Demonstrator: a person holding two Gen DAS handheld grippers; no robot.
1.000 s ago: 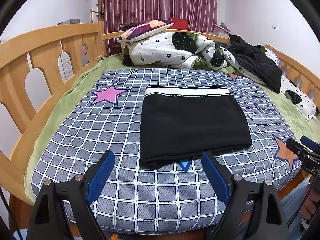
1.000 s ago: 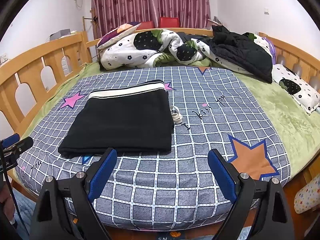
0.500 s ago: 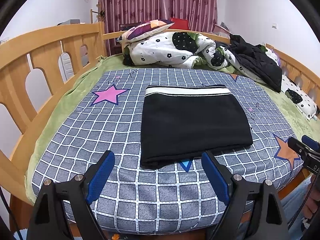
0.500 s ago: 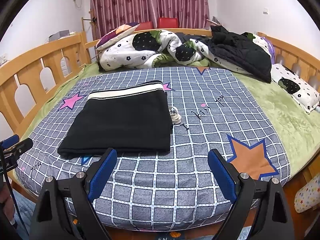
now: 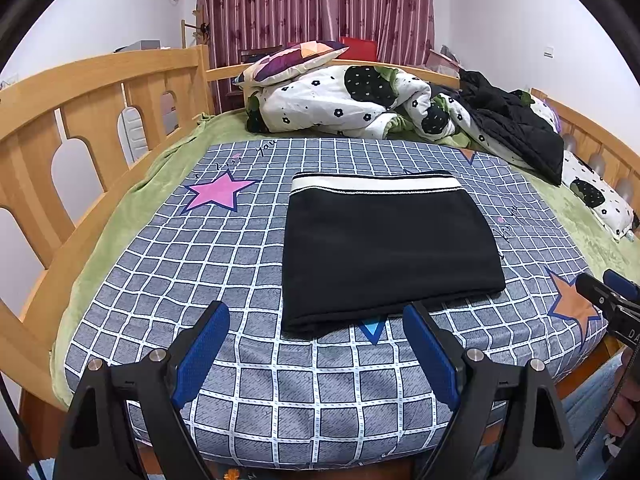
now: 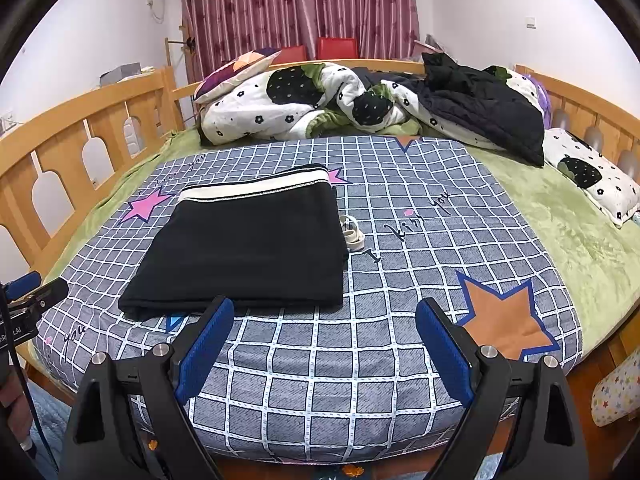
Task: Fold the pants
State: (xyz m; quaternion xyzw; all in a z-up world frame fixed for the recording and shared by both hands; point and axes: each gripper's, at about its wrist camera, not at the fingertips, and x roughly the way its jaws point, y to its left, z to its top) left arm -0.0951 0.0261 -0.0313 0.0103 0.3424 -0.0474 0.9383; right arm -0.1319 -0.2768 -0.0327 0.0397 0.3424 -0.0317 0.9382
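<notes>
The black knit pants with a white striped waistband [image 5: 388, 248] lie folded into a flat rectangle on the grey checked bedsheet with coloured stars [image 5: 224, 240], which covers the wooden-railed bed [image 5: 100, 80]. The waistband sits at the far edge, and the near folded edge faces both tools.

The left gripper [image 5: 316, 350] has its 2 blue-padded fingers [image 5: 202, 350] spread wide and empty, held off the sheet. From these fingers the pants lie straight ahead, and the near edge shows just beyond the fingertips, between them.

The right gripper [image 6: 325, 346] is likewise spread and holds nothing. From its fingers [image 6: 442, 354] the pants [image 6: 248, 248] lie ahead and to the left, with only the near-right corner close to the left fingertip. A small white cord end [image 6: 352, 234] pokes out beside the right side of the pants.

The rectangle's long axis appears to run left to right across both views. The left gripper looks nearer to the near edge, so it is better placed for any further fold. The pants already look compactly folded, so the task seems nearly or fully done.
</notes>
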